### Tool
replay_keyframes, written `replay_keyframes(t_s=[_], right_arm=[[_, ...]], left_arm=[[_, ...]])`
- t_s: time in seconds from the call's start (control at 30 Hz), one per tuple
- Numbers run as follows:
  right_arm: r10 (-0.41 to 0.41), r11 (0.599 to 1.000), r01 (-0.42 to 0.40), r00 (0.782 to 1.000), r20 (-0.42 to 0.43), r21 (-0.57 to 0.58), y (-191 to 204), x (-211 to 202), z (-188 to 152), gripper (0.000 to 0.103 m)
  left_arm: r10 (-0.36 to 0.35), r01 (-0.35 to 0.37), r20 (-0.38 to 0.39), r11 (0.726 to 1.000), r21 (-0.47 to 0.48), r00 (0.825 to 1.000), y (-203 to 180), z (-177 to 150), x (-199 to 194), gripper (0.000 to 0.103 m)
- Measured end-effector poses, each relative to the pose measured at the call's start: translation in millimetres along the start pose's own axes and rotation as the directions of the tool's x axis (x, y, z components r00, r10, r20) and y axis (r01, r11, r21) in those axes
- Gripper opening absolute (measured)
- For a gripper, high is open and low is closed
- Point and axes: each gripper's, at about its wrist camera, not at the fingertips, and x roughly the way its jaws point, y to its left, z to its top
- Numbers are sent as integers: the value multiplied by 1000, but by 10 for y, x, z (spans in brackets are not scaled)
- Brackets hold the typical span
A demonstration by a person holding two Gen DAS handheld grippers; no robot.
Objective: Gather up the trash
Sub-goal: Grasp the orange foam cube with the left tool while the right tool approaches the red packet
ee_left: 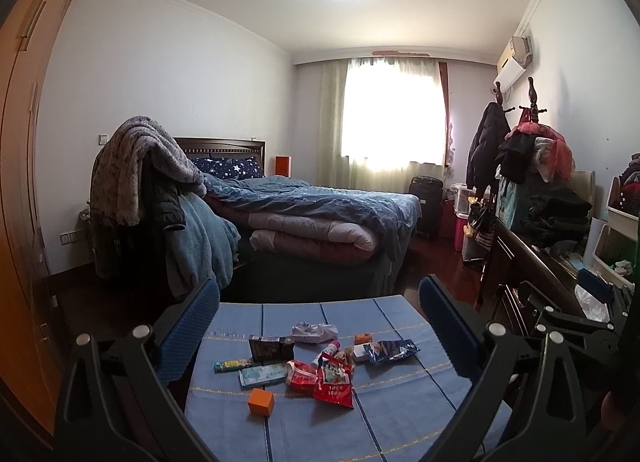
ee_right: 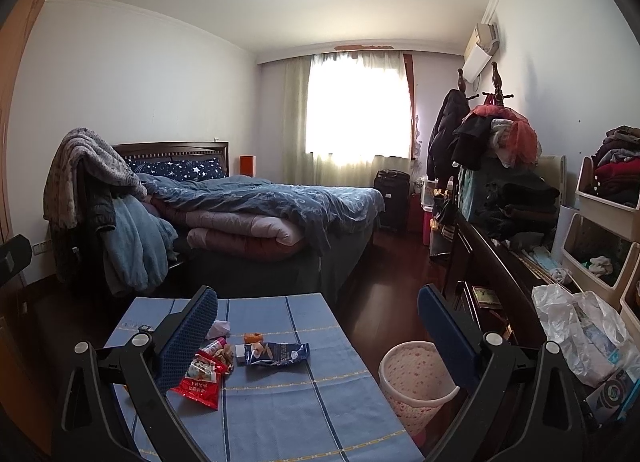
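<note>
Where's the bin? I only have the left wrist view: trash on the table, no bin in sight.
Observer: The right wrist view shows a pale pink wastebasket standing on the floor, just off the right edge of the table.
Operator: Is the right side carrying anything yet?
Observer: No. The right gripper has its jaws wide open with nothing between them.
</note>
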Motion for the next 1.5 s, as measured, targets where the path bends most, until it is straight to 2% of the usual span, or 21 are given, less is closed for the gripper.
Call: replay_keyframes(t_s=[0.4, 0.53, 0.6, 0.77, 0.83, 0.93, 1.0, 1.13, 1.2, 1.33, 1.43, 1.47, 1.5], right_arm=[[6, 1000, -6, 999, -33, -3, 37, 142, 1, 100], [17, 1000, -18, 998, -60, -9, 79, 328, -84, 100], [32, 999, -34, 996, -89, -18, 121, 472, -163, 100], [88, 995, -97, 976, -198, -37, 291, 909, -454, 100], [102, 992, -118, 965, -243, -50, 377, 1085, -566, 100], [138, 985, -163, 942, -307, -56, 492, 1358, -740, 100], [162, 980, -192, 924, -348, -55, 573, 1538, -853, 100], [193, 971, -233, 893, -407, -50, 692, 1803, -1035, 100], [196, 969, -242, 885, -423, -56, 728, 1885, -1106, 100], [211, 964, -262, 864, -457, -50, 783, 2049, -1217, 100], [221, 960, -276, 856, -468, -52, 858, 2136, -1251, 100], [227, 957, -284, 855, -467, -54, 896, 2160, -1255, 100], [234, 955, -292, 853, -467, -54, 930, 2178, -1263, 100]], left_arm=[[19, -20, -45, 1000, -16, 999, 141, -11, 173, 100], [46, -49, -103, 999, -20, 994, 245, -168, 391, 100], [72, -77, -163, 997, -21, 984, 324, -308, 582, 100], [146, -150, -293, 989, 7, 945, 545, -774, 1157, 100], [162, -169, -352, 986, 11, 922, 652, -998, 1446, 100], [162, -180, -434, 984, -1, 886, 793, -1310, 1869, 100], [169, -197, -487, 980, -5, 857, 876, -1491, 2136, 99], [163, -200, -543, 980, -9, 824, 966, -1816, 2473, 99], [171, -207, -568, 978, 1, 805, 975, -1923, 2584, 98], [183, -217, -620, 976, 22, 763, 999, -2076, 2728, 83], [186, -224, -643, 974, 23, 743, 1021, -2154, 2785, 70], [189, -228, -647, 973, 23, 739, 1030, -2173, 2794, 61], [188, -231, -651, 973, 20, 736, 1037, -2185, 2796, 48]])
